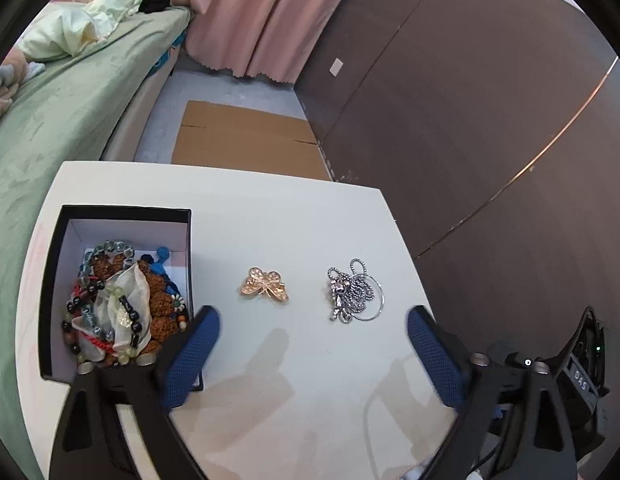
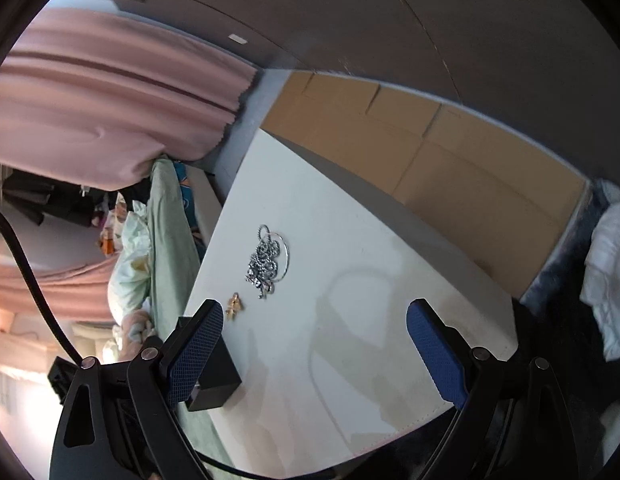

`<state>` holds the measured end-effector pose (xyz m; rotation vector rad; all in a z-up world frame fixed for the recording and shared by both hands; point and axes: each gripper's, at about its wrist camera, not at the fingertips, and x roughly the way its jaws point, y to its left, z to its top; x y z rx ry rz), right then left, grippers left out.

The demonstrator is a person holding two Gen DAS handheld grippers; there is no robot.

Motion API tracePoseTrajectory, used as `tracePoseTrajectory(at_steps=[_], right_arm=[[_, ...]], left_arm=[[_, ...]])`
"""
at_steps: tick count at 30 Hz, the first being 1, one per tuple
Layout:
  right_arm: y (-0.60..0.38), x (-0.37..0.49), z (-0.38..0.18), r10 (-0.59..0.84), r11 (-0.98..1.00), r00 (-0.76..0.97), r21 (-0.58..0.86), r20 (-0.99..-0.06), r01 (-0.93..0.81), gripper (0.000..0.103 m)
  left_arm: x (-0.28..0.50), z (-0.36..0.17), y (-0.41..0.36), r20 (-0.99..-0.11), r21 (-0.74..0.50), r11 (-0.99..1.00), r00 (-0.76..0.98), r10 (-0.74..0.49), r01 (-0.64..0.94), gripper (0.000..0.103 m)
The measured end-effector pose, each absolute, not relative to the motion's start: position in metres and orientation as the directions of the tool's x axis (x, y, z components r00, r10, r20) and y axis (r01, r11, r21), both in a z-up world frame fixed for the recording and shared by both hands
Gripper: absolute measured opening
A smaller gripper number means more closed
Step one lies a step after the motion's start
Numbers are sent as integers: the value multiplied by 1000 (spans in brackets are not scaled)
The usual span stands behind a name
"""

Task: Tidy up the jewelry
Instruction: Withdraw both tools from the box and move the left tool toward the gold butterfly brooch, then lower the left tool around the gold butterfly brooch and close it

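Two loose pieces are left on the white table (image 1: 293, 216): a gold butterfly clip (image 1: 265, 285) and, to its right, a silver tangle (image 1: 352, 292) of chain, charms and a thin ring. A black box (image 1: 53, 280) at the table's left side is already filled with beads and bracelets (a pale cloth lies among them).

The left gripper (image 1: 313, 330) is held wide open with nothing between its blue pads, and both pieces are seen just ahead of it, above the gap between its fingers. The clip is set nearer its left finger, the tangle nearer its right. The clip's wings are spread across the line of the gap, slightly tilted, while the tangle's long axis is run roughly toward the gripper.

The right gripper (image 2: 314, 334) is likewise spread wide and empty. From its view the tangle (image 2: 267, 262) is seen ahead and left of centre, and the clip (image 2: 233, 306) is found beside its left finger, next to the box's corner (image 2: 213, 376).

The left gripper is judged nearer to both pieces, and the clip is judged the easier first pick, since the box lies on that same side.
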<state>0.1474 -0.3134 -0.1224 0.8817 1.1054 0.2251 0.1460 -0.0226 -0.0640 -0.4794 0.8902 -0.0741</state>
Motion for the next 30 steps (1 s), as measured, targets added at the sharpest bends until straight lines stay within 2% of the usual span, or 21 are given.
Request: tracePoseTrajectory(at_steps=[3,15,20,23,27,30], right_arm=[[-315,150,-126,577,636,457,724,-676,267,94],[-313,165,-132,592,626,438,729,-676,279,94],[-311,168,-136,610,614,422,737,-670,282,94],[-308,168,-137,617,615,412,738,-670,278,94],[-306,169,-139,630,614,400,742,-666,268,94],[-308,170,-141,637,610,394,746,-663,268,94]], left_arm=[[159,-70,-28,-770,-378,915,595,-229,-137,65],[194,-97,-39,-845,-266,950,514,-148,-164,65],[198,-99,-41,-849,-241,947,519,-100,-211,65],[198,-99,-41,-849,-276,932,514,-121,-237,65],[196,-103,-50,-872,-153,957,489,-13,-248,66],[191,-102,-43,-872,-145,952,489,6,-270,65]])
